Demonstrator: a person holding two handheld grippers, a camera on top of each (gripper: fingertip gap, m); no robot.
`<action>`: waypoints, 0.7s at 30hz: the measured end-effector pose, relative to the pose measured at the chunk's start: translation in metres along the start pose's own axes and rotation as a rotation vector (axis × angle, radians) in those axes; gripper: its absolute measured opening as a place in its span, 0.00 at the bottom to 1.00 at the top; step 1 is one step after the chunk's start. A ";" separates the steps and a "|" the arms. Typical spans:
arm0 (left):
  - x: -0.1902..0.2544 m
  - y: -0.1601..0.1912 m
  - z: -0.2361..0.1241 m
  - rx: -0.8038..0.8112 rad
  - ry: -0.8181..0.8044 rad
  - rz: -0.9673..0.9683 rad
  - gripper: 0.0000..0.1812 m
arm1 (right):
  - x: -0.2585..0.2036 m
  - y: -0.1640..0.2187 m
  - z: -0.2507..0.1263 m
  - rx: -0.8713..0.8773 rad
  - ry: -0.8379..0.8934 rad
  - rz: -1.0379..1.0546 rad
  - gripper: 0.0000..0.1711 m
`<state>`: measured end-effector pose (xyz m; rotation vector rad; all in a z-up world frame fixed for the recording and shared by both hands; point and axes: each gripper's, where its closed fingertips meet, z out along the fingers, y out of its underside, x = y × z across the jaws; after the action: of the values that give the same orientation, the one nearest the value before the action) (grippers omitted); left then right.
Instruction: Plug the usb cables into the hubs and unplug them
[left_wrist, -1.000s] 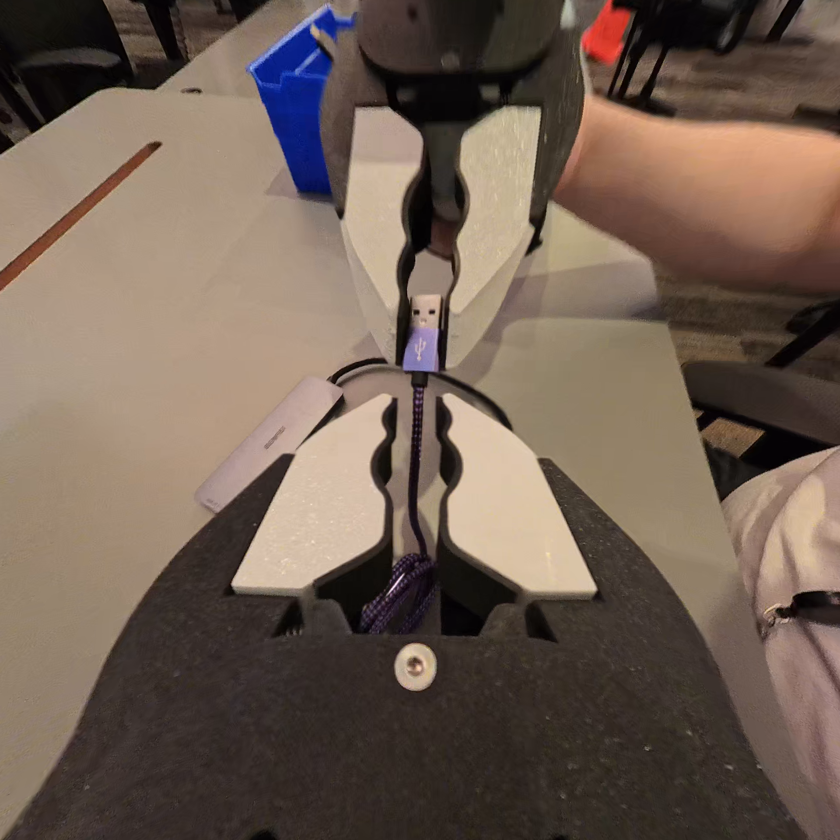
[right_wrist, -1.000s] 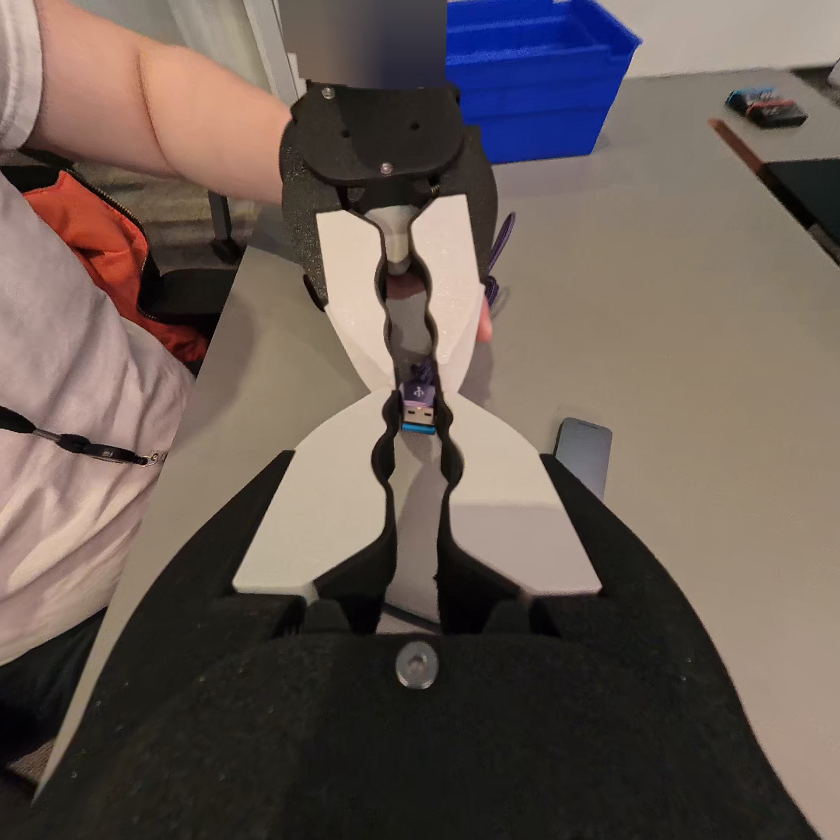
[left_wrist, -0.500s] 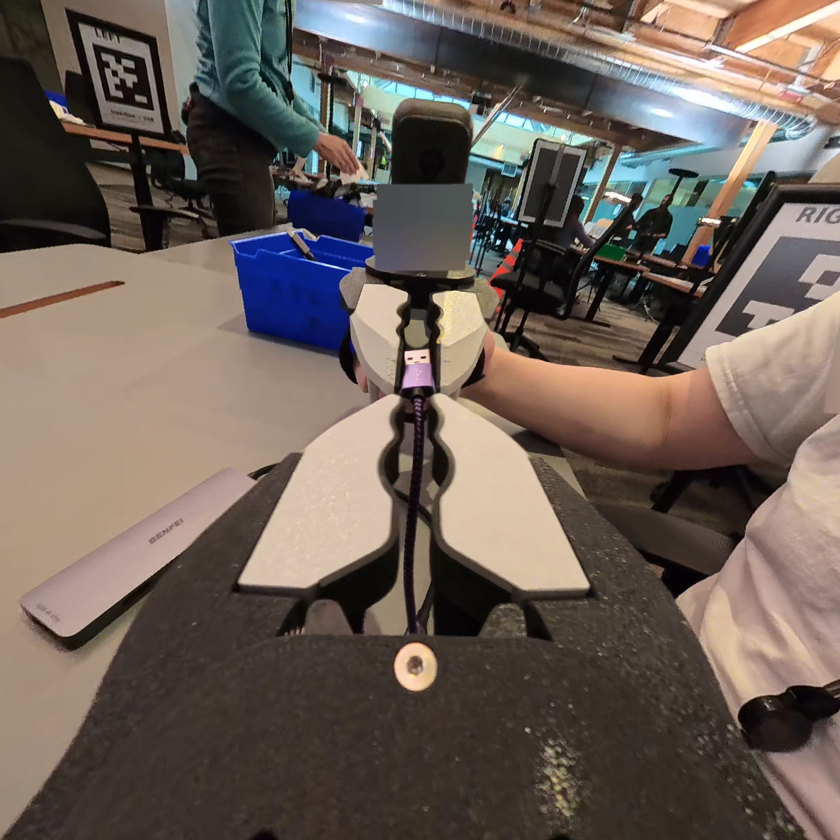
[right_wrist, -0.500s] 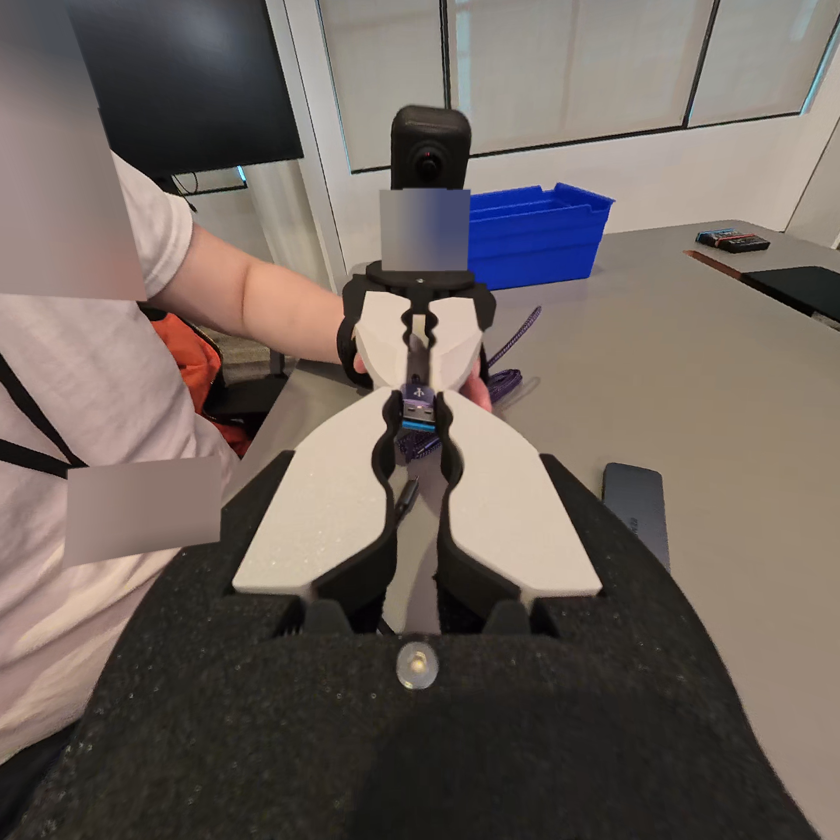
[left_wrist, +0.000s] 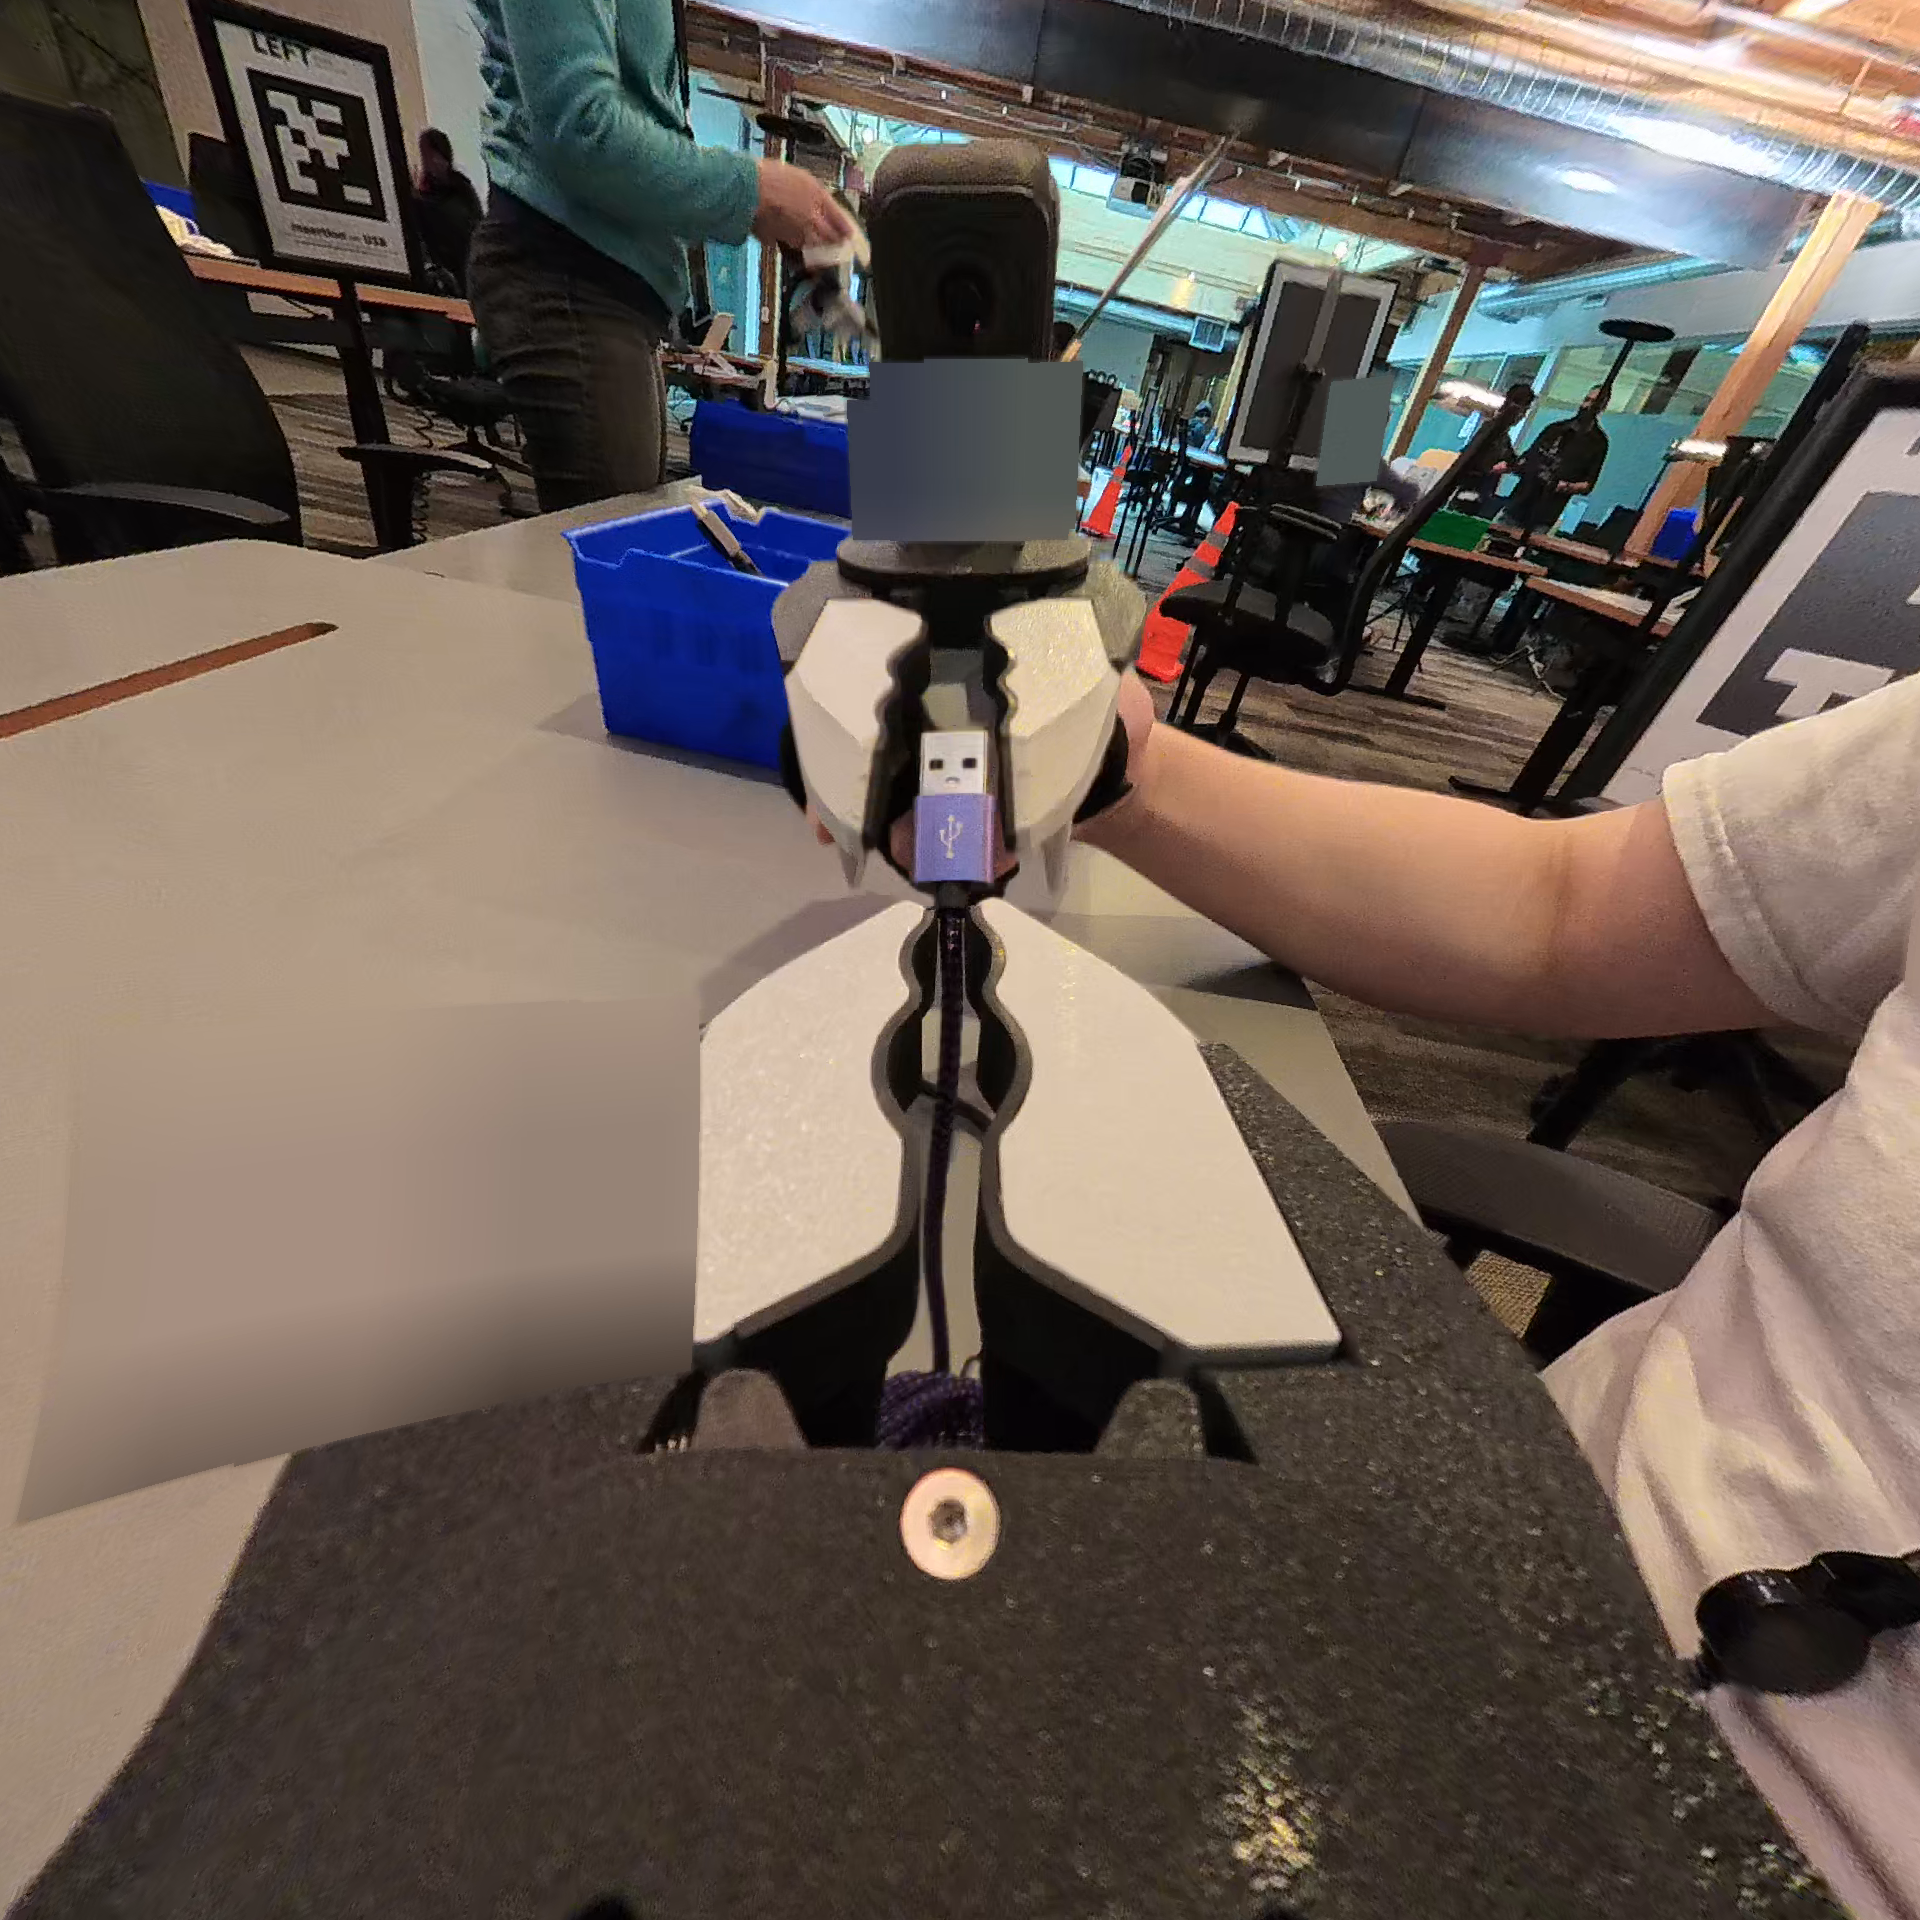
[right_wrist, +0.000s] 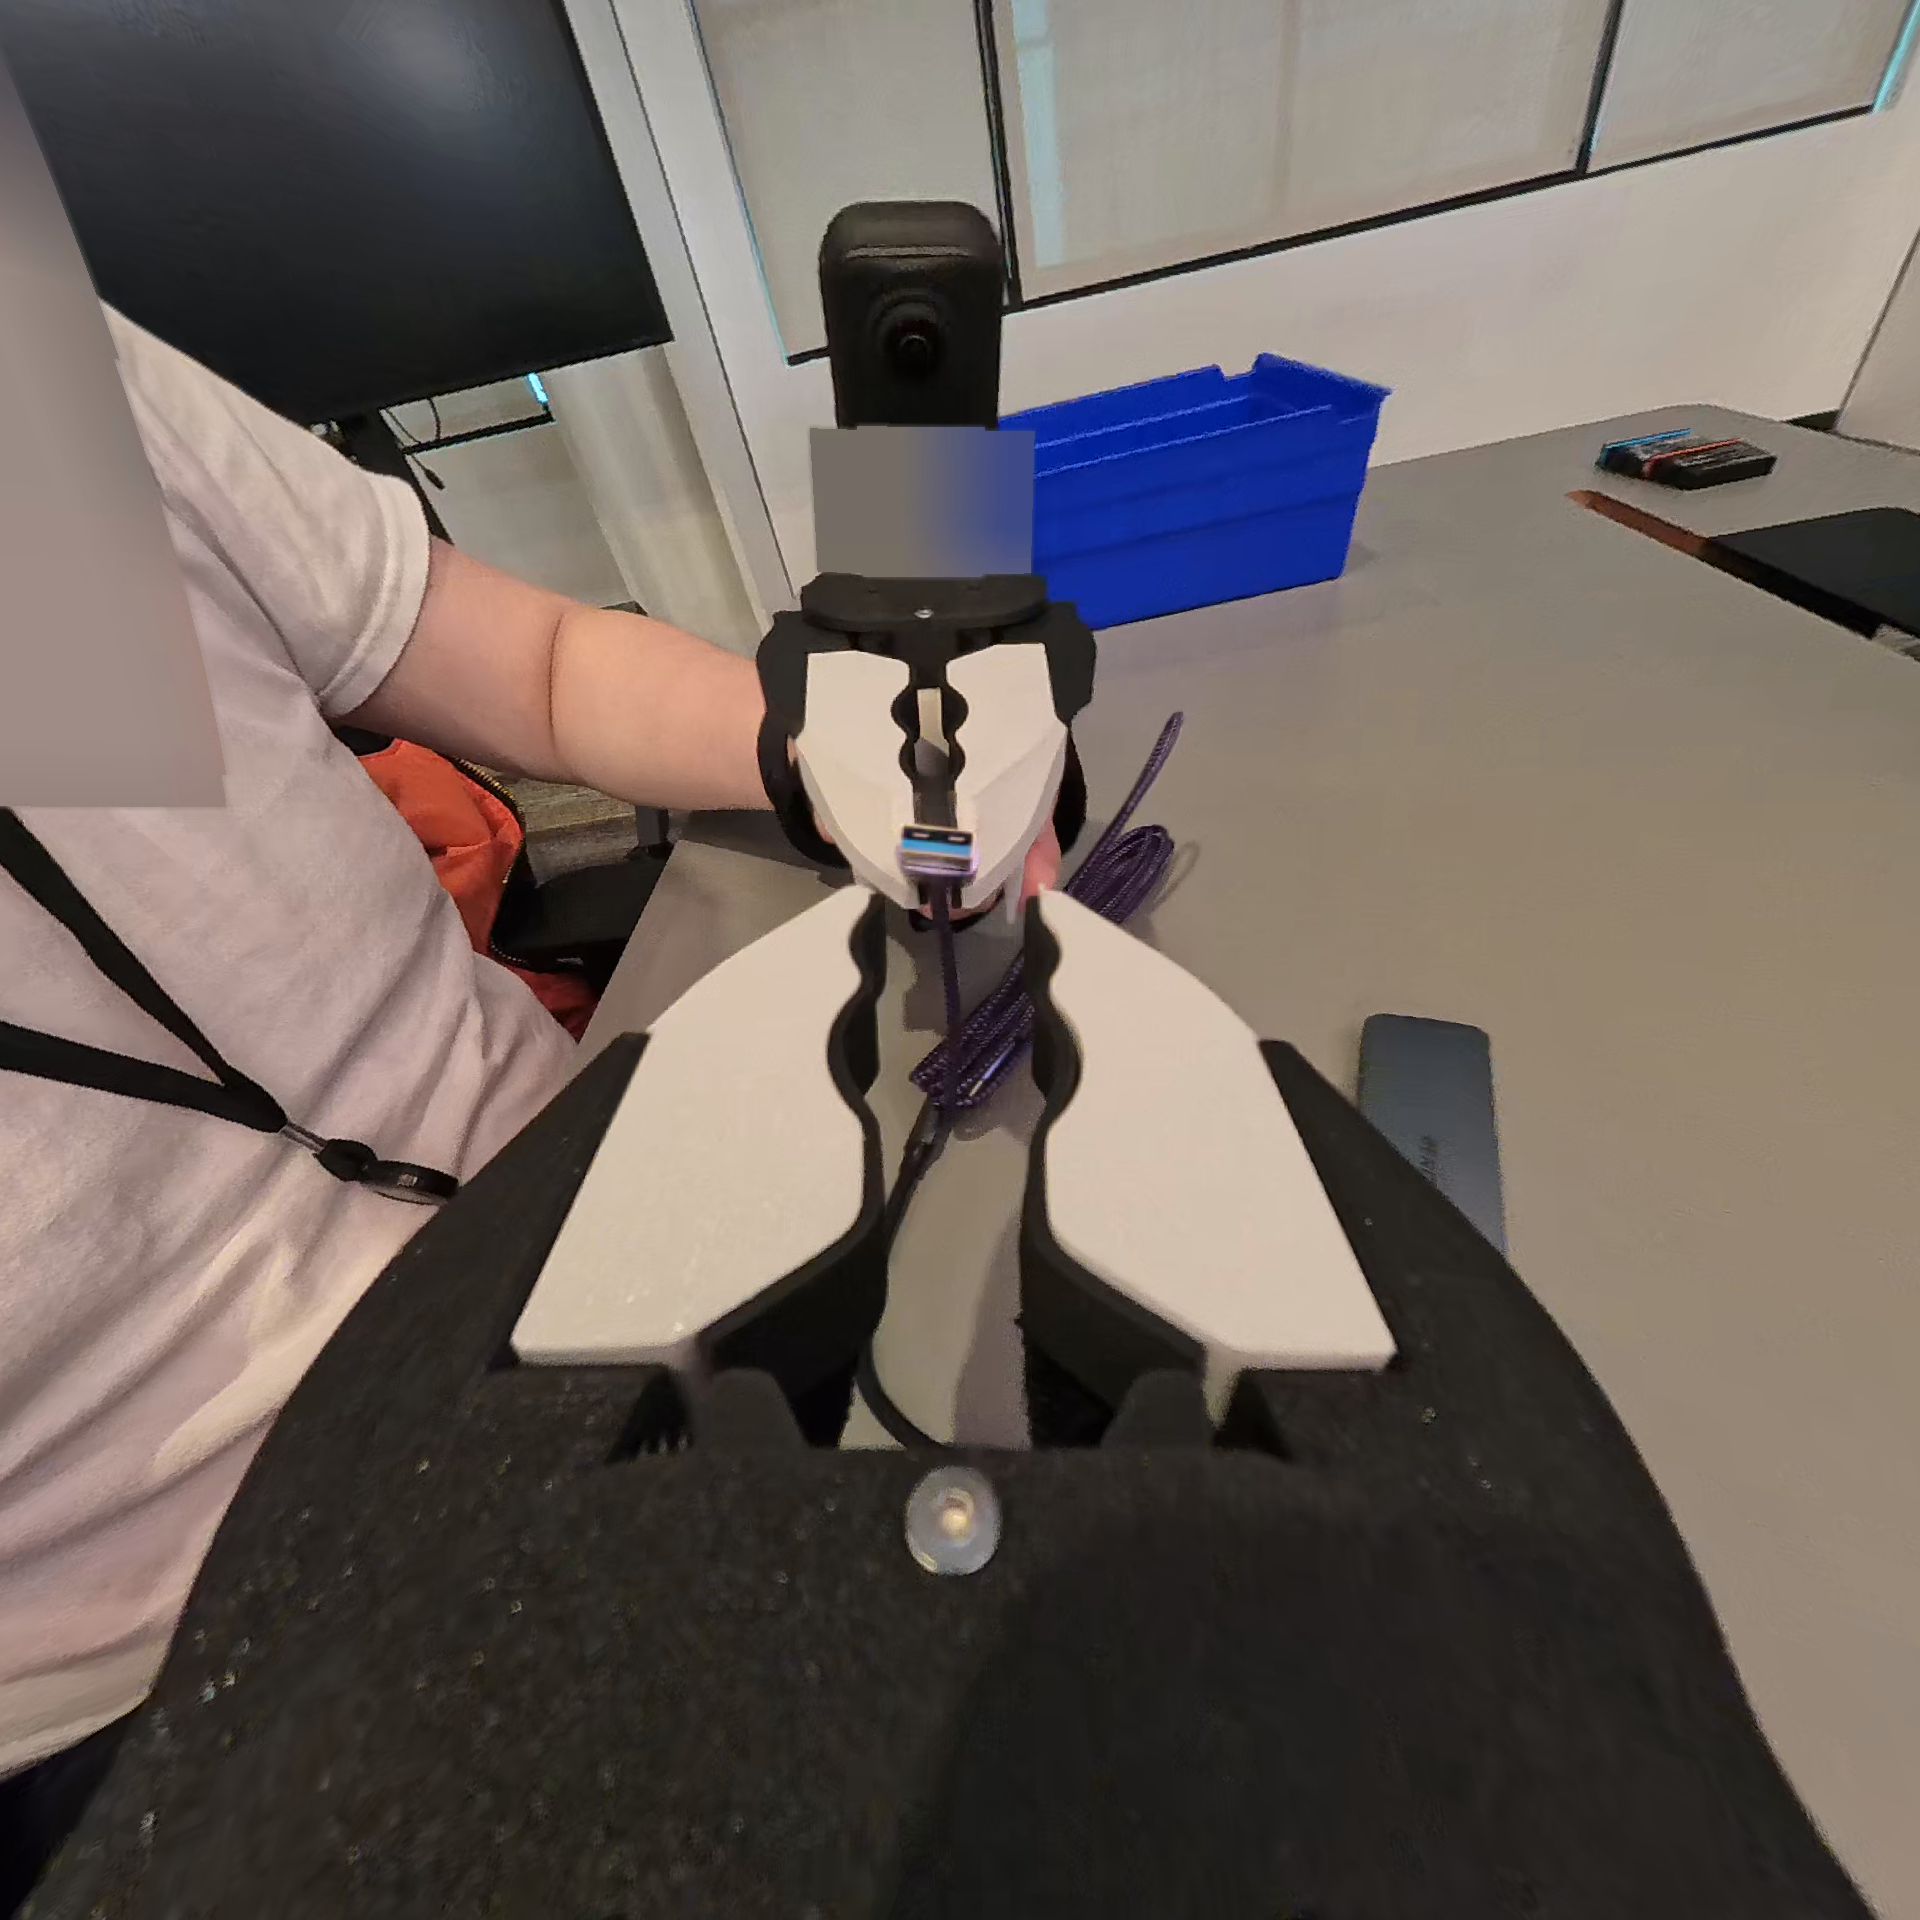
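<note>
Looking along the left gripper (left_wrist: 951, 909), its fingers are pinched nearly together on the purple braided USB cable (left_wrist: 943, 1195) right behind the USB plug (left_wrist: 953, 821), so the plug sticks out past the tips with its metal end pointing up and away, held up above the grey surface (left_wrist: 312, 831). The right gripper (right_wrist: 951, 914) faces it tip to tip, just beside the plug but not gripping anything, with a moderate gap between its fingers. The rest of the cable hangs down and sits in a loose coil on the surface, near the person's left hand. A dark grey USB hub (right_wrist: 1432, 1101) lies flat just right of the right gripper, with nothing plugged in that I can make out. A blue bin (right_wrist: 1195, 499) sits at the far side.
</note>
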<state>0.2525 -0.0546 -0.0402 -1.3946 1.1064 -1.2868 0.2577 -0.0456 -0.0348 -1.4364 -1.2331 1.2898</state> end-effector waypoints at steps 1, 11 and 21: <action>-0.002 0.001 -0.001 -0.017 -0.012 0.014 0.02 | 0.000 -0.003 -0.002 0.001 0.003 -0.005 0.14; -0.003 0.008 0.000 -0.075 -0.019 0.040 0.02 | -0.001 -0.005 0.005 -0.260 0.072 -0.085 0.21; -0.001 0.016 0.011 -0.170 -0.007 0.112 0.02 | -0.006 0.031 0.000 -0.682 0.043 -0.104 0.19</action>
<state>0.2629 -0.0560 -0.0568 -1.4381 1.2958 -1.1286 0.2622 -0.0572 -0.0640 -1.8151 -1.7937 0.7834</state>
